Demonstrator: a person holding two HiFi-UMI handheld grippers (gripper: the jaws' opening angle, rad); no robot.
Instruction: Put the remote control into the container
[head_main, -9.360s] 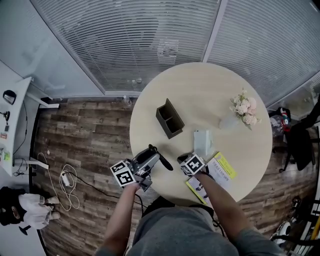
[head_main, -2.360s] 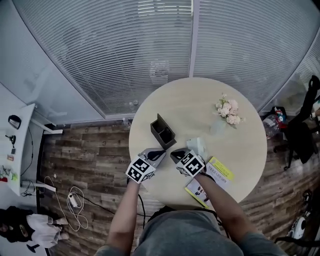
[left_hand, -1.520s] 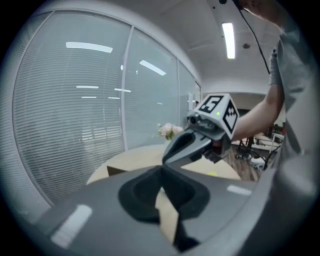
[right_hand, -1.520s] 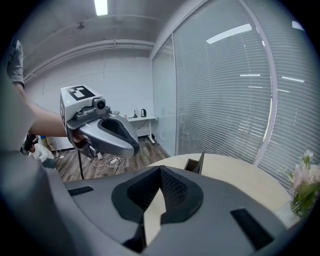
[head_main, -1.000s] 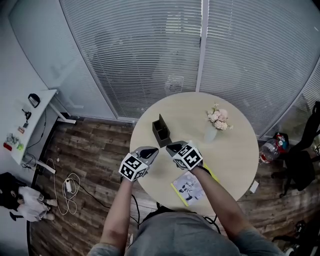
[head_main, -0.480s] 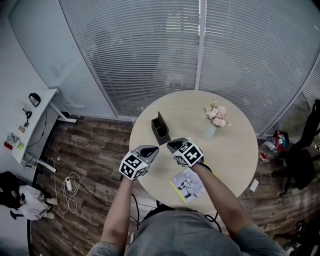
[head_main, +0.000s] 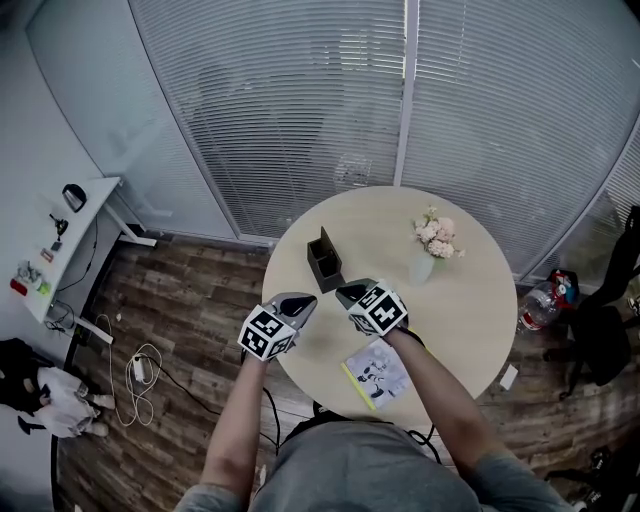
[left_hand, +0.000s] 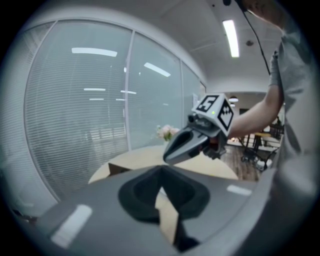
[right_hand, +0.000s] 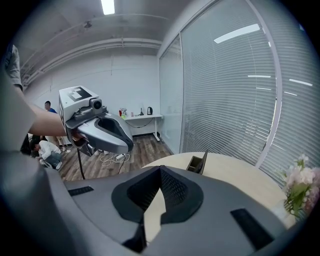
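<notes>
Pressing tip against tip, the two jaws of the left gripper (left_hand: 160, 170) are fully closed, and nothing is between them. Only a narrow strip of the pale table (head_main: 470, 300) shows through the slot behind the tips. The right gripper (right_hand: 161, 172) is in the same state: its jaws are closed together and hold nothing.

In the head view both claws hang in the air over the near-left part of the round table. Their tips point toward each other, near but apart, and neither one touches anything. The dark container (head_main: 325, 262) stands upright on the table just beyond the two tips, apart from both. In the right gripper view it is ahead of the closed jaws and a little to the right, with its top open.

A vase of pink flowers (head_main: 432, 240) stands farther away, on the right claw's side. A booklet (head_main: 375, 372) lies under the right forearm, behind that claw. I cannot make out the remote control in any view.
</notes>
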